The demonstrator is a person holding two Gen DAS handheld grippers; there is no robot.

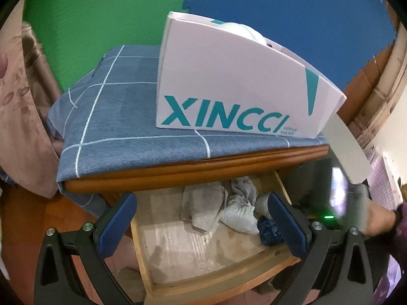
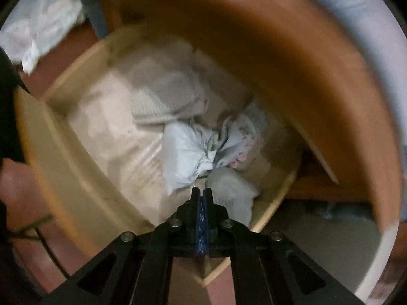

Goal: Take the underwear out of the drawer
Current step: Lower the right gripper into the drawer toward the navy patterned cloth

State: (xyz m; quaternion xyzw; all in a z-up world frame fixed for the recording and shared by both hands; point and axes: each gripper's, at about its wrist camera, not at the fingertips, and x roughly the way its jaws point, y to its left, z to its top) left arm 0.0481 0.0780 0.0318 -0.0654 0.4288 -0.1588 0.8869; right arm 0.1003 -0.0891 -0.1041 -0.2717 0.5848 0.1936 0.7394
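An open wooden drawer (image 1: 203,283) holds a heap of grey and pale blue underwear (image 1: 221,208) at its back right; a dark blue patterned piece (image 1: 269,231) lies at the right. My left gripper (image 1: 201,218) is open above the drawer, apart from the clothes. In the right wrist view the drawer (image 2: 53,137) and the heap (image 2: 188,147) show blurred. My right gripper (image 2: 201,193) is shut just above the heap; a thin strip of dark blue patterned cloth (image 2: 202,228) shows between its pads.
The nightstand top carries a blue checked cloth (image 1: 122,117) and a white XINCCI box (image 1: 229,84). A pink curtain (image 1: 20,117) hangs at the left. The person's right arm and gripper body (image 1: 340,198) are at the drawer's right. A white plastic bag (image 2: 43,23) lies on the floor.
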